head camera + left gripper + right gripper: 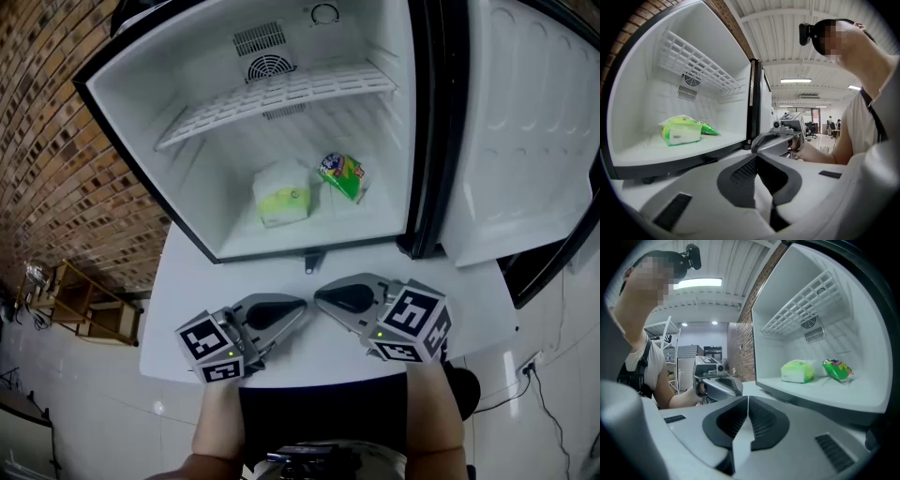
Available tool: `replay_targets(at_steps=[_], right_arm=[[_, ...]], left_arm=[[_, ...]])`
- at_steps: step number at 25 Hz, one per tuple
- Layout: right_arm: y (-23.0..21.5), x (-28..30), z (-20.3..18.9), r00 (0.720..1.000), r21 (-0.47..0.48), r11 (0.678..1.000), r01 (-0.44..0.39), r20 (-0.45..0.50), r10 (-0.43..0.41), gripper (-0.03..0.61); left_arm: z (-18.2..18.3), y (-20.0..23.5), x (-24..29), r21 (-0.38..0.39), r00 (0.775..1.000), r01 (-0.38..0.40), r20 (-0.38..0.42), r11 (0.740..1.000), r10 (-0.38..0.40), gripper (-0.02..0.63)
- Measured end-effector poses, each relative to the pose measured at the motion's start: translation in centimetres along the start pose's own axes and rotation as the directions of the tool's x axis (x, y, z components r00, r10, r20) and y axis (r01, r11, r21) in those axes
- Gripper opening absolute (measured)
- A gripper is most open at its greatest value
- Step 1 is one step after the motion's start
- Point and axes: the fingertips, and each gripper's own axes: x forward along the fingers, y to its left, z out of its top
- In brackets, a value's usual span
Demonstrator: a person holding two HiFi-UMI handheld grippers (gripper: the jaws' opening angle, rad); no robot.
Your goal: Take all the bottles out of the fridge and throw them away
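No bottle shows in any view. The open fridge (409,141) holds a white and yellow-green pack (283,200) and a green snack bag (343,176) on its floor. Both also appear in the left gripper view, pack (680,131) and bag (707,128), and in the right gripper view, pack (798,371) and bag (838,370). My left gripper (298,306) and right gripper (321,296) hover over the white table in front of the fridge, tips turned toward each other. Both are shut with nothing between their pads, as the left gripper (756,157) and the right gripper (748,399) show close up.
A white wire shelf (281,94) spans the upper part of the fridge. The fridge door (525,141) stands open at the right. The white table (178,309) carries the fridge. A brick wall (47,141) runs along the left, with a wooden rack (84,300) on the floor.
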Motion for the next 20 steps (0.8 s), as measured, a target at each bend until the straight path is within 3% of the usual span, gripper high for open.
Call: replay_targets(at_steps=[14,16,18,20], right_arm=[[-0.2,-0.1,0.2,1.0,-0.005,1.0,0.014,0.007,-0.014,0.003],[-0.9,-0.8,1.9,0.994,-0.076,0.993,0.09,0.073,-0.084,0.0],[-2.0,-1.6,4.6,0.974,-0.174,0.965,0.198,0.142,-0.174,0.018],[-3.4,-1.7,6.0,0.952,-0.322,0.896,0.305,0.098,-0.289,0.019]], left_arm=[[0.0,-0.1,0.1,-0.007,1.0,0.002,0.001,1.0,-0.002,0.002],[0.0,-0.2,0.2,-0.008,1.0,0.003,0.0,1.0,-0.003,0.002],[0.0,-0.2,0.3,-0.005,1.0,0.003,0.002,1.0,-0.003,0.003],[0.1,-0.2,0.3,-0.004,1.0,0.003,0.003,1.0,-0.003,0.002]])
